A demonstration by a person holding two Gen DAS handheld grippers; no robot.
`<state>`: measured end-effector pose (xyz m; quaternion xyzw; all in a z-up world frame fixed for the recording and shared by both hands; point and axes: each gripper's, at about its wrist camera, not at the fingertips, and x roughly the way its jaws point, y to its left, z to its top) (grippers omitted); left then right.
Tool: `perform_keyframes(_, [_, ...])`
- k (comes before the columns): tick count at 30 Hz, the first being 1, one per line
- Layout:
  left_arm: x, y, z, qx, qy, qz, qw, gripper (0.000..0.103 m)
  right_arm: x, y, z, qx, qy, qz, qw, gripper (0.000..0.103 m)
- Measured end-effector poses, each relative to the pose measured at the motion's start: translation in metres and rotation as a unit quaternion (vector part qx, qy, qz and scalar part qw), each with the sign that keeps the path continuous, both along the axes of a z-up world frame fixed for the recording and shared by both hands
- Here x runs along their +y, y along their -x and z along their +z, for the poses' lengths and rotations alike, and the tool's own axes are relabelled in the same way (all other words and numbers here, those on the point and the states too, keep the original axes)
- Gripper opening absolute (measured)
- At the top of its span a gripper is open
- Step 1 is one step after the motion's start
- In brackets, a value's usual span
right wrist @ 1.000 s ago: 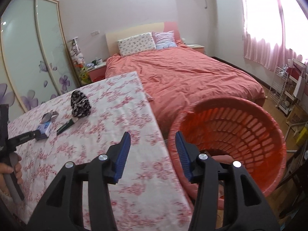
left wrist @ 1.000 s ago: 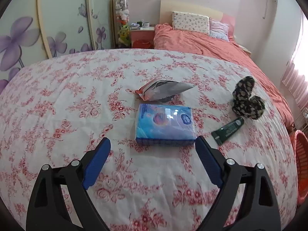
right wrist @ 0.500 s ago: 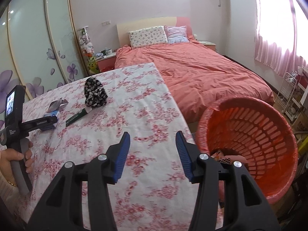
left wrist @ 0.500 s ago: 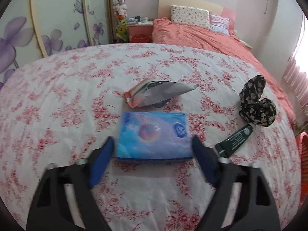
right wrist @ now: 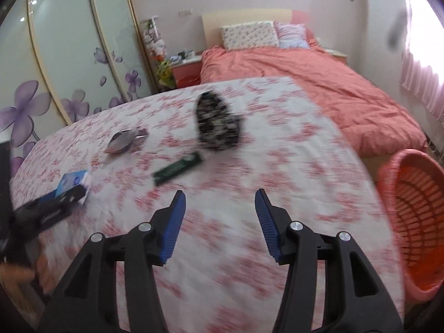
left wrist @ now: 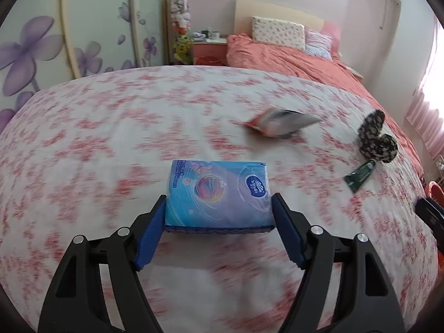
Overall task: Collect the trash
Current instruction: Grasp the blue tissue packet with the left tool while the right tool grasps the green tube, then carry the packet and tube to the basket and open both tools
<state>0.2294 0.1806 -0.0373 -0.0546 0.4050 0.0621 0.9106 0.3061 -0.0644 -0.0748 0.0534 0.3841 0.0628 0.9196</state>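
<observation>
My left gripper [left wrist: 217, 213] is shut on a blue tissue pack [left wrist: 217, 194], its blue pads pressed on both sides, over the floral tablecloth [left wrist: 111, 144]. The pack also shows in the right wrist view [right wrist: 72, 181]. A silver snack bag [left wrist: 280, 122], a dark green tube [left wrist: 359, 176] and a black floral pouch [left wrist: 377, 138] lie further right. My right gripper [right wrist: 219, 213] is open and empty above the cloth, with the green tube [right wrist: 177, 168], pouch [right wrist: 217, 125] and snack bag [right wrist: 125, 140] ahead of it. An orange basket [right wrist: 416, 222] stands at the right.
A bed with a salmon cover [right wrist: 319, 83] lies beyond the table. A wardrobe with purple flowers [left wrist: 41, 41] is at the left. A red nightstand [left wrist: 209, 51] stands by the bed. The table edge [right wrist: 369, 172] drops off just before the basket.
My left gripper closed on the tissue pack, and the snack bag now sits further right in its view. My right gripper swung left, away from the basket, and opened wider.
</observation>
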Motion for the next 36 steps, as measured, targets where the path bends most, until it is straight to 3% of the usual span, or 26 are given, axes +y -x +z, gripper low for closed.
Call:
perform_keyframes(6, [0.035, 0.013, 0.010, -0.012, 0.011, 0.019, 0.9997, 0.073, 0.055, -0.050, -0.013, 0.036, -0.010, -0.037, 0.999, 0.052])
perform_keyframes(10, [0.046, 0.016, 0.013, -0.015, 0.018, 0.023, 0.9995, 0.073, 0.066, -0.073, -0.025, 0.061, -0.007, -0.083, 0.995, 0.052])
perform_keyframes(12, [0.049, 0.017, 0.013, -0.015, 0.021, 0.023, 0.9994, 0.073, 0.067, -0.077, -0.027, 0.059, -0.001, -0.094, 0.994, 0.047])
perform_keyframes(13, [0.049, 0.017, 0.013, -0.016, 0.022, 0.021, 0.9994, 0.073, 0.069, -0.077, -0.028, 0.059, 0.011, -0.094, 0.994, 0.037])
perform_keyframes(19, [0.047, 0.018, 0.012, -0.020, 0.027, 0.014, 0.9993, 0.073, 0.060, -0.055, -0.029, 0.046, 0.038, -0.055, 0.997, 0.017])
perform_keyframes(20, [0.046, 0.019, 0.013, -0.020, 0.029, 0.013, 0.9993, 0.073, 0.056, -0.051, -0.029, 0.048, 0.038, -0.051, 0.997, 0.010])
perform_keyframes(24, [0.037, 0.022, 0.017, -0.023, 0.028, 0.004, 0.9993, 0.073, 0.049, -0.037, -0.028, 0.049, 0.048, -0.036, 0.997, 0.009])
perform_keyframes(36, [0.005, 0.037, 0.032, -0.034, 0.025, -0.022, 0.9989, 0.073, 0.012, 0.009, -0.006, 0.022, 0.003, -0.023, 1.000, 0.009])
